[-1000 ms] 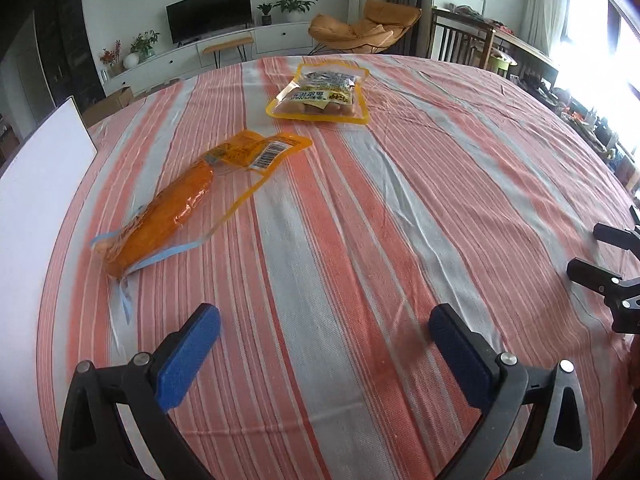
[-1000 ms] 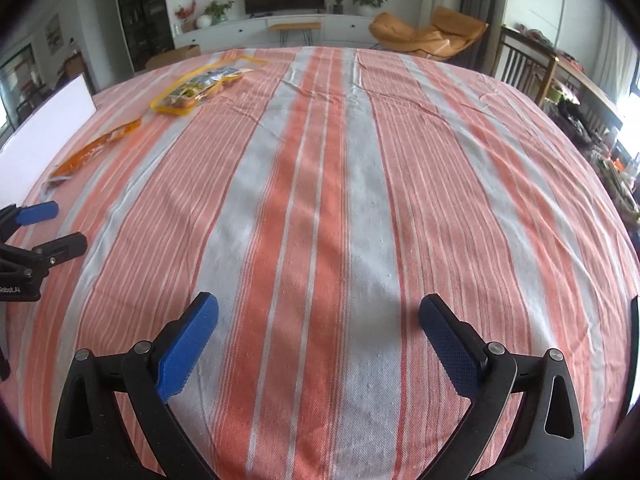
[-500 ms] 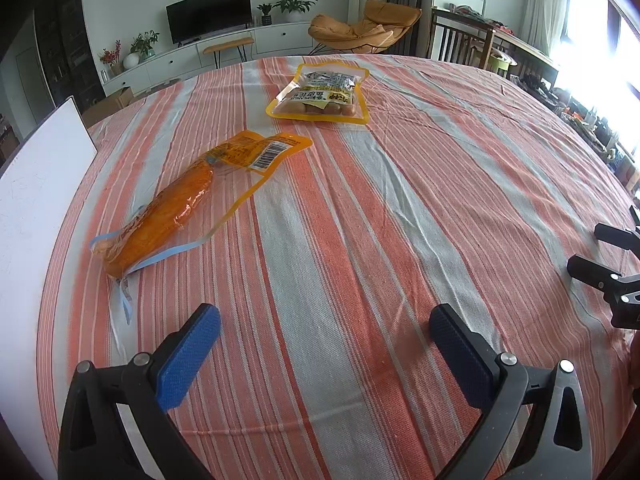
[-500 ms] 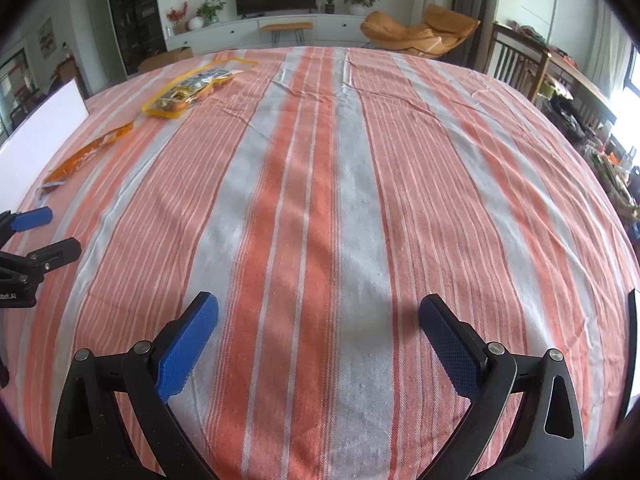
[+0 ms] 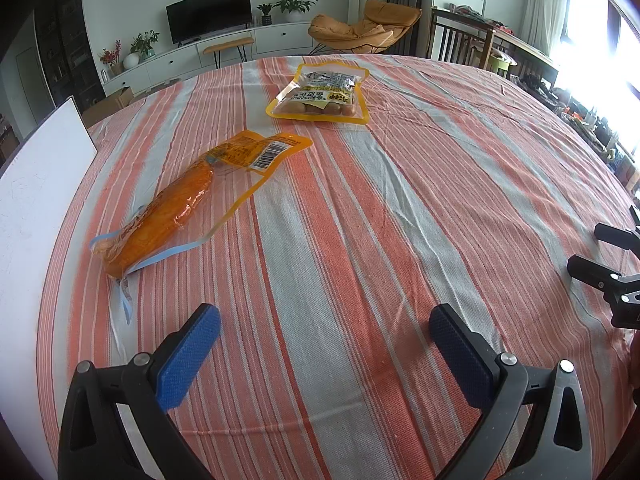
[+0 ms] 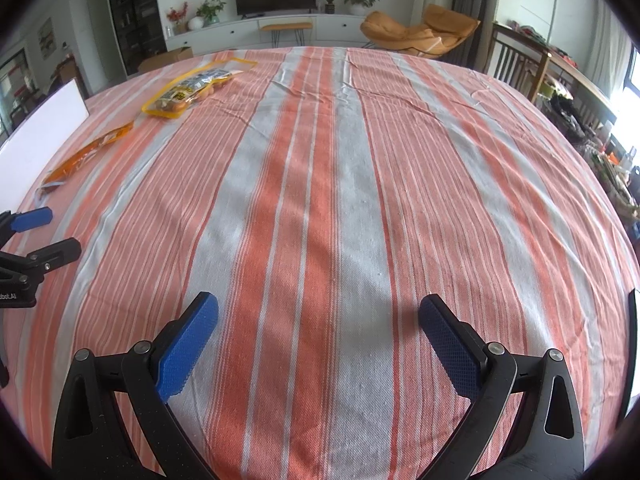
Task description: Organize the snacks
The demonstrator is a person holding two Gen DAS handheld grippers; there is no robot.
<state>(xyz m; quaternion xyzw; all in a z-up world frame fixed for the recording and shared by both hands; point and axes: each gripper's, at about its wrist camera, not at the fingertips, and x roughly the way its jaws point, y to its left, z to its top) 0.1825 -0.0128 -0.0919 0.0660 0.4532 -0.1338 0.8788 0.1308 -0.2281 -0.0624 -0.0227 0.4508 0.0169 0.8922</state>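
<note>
Two snack packs on a striped tablecloth, left gripper wide open

The left gripper (image 5: 325,344) hovers over the near edge of the tablecloth (image 5: 400,208), blue pads spread and empty. An orange sausage pack (image 5: 176,208) lies diagonally toward the left edge, beside a white board (image 5: 32,200). A yellow-rimmed peanut pouch (image 5: 320,96) lies near the far edge. The right gripper (image 5: 600,256) shows at the right edge.

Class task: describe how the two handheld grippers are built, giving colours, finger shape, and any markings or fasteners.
The left gripper and right gripper match: black plastic frames with triangular cut-outs, silver screws, and two angled fingers faced with blue textured pads. White lettering marks the left gripper's body in the right wrist view.
</note>
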